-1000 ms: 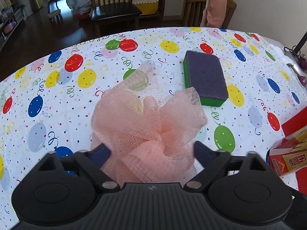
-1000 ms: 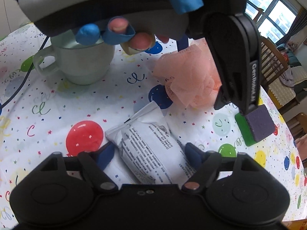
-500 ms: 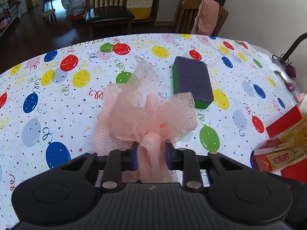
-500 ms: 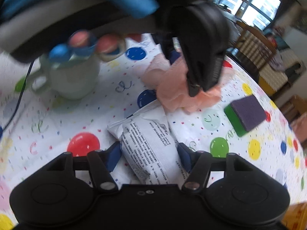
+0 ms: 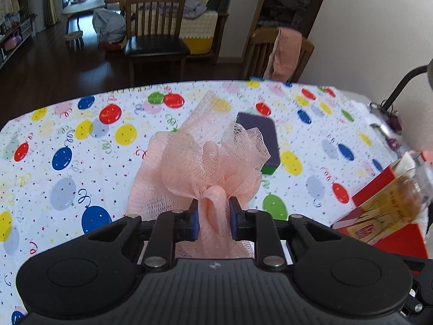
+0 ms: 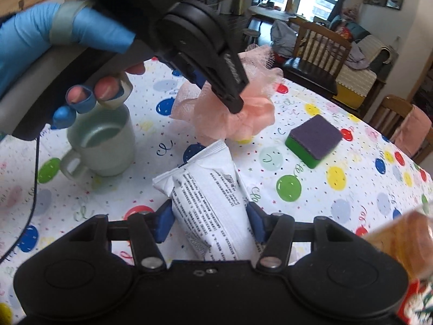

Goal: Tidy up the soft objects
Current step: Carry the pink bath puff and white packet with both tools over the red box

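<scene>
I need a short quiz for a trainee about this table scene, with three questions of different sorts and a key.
1. True or false: the left hand-held gripper is shut on the pink mesh puff.
2. Multiple choice: which thing lies between the fingers of the right hand-held gripper? A) the sponge B) the white packet C) the mug
3. Fill in: the sponge has a purple top and a ___ bottom layer.

Key: 1 true; 2 B; 3 green.
</scene>
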The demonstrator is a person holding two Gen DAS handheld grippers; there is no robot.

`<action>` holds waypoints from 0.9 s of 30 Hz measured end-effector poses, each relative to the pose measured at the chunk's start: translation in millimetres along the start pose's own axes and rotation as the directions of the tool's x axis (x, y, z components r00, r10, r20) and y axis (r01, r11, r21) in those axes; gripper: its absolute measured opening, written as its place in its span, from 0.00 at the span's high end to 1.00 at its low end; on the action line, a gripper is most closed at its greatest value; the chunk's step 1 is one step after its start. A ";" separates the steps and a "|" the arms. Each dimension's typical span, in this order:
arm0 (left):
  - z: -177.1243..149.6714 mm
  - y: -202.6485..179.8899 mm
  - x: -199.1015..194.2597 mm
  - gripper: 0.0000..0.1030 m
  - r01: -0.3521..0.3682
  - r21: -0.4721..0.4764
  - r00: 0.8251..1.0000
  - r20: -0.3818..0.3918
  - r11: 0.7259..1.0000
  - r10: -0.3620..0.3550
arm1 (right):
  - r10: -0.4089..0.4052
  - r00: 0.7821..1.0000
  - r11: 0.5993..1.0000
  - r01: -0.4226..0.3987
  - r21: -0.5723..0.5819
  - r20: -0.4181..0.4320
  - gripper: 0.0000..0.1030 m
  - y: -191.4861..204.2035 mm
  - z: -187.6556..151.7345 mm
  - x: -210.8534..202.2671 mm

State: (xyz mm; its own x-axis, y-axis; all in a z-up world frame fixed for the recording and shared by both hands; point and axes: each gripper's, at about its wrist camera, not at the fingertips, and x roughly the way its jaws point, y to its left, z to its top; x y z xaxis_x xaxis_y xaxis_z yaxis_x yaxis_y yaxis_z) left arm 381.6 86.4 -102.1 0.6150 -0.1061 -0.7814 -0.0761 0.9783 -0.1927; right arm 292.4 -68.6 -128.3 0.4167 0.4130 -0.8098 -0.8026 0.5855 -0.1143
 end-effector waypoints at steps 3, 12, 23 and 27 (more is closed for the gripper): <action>-1.1 -1.5 -14.3 0.80 0.017 -0.014 1.000 0.022 1.000 -0.017 | 0.007 1.000 0.999 -0.008 0.038 0.019 0.45 -1.2 -5.1 -16.8; -9.3 -17.9 -62.8 0.81 0.066 0.011 0.995 0.077 0.998 -0.066 | -0.011 0.997 0.980 -0.006 0.200 0.082 0.45 -17.5 -17.7 -77.0; -26.8 -47.6 -115.3 0.80 0.144 0.054 0.982 0.113 0.988 -0.149 | -0.090 0.985 0.888 0.011 0.459 0.150 0.45 -54.0 -43.9 -145.7; -31.7 -63.0 -128.5 0.80 0.170 0.075 0.978 0.112 0.983 -0.178 | -0.127 0.979 0.852 0.027 0.523 0.157 0.45 -66.3 -55.4 -165.0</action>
State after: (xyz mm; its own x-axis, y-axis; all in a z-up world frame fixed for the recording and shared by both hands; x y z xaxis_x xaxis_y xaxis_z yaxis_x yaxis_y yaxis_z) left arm 282.5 32.8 -8.4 0.7027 -0.2580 -0.6631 0.0888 0.9564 -0.2781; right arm 253.2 -214.2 -19.0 0.5768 0.4395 -0.6885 -0.4493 0.8747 0.1820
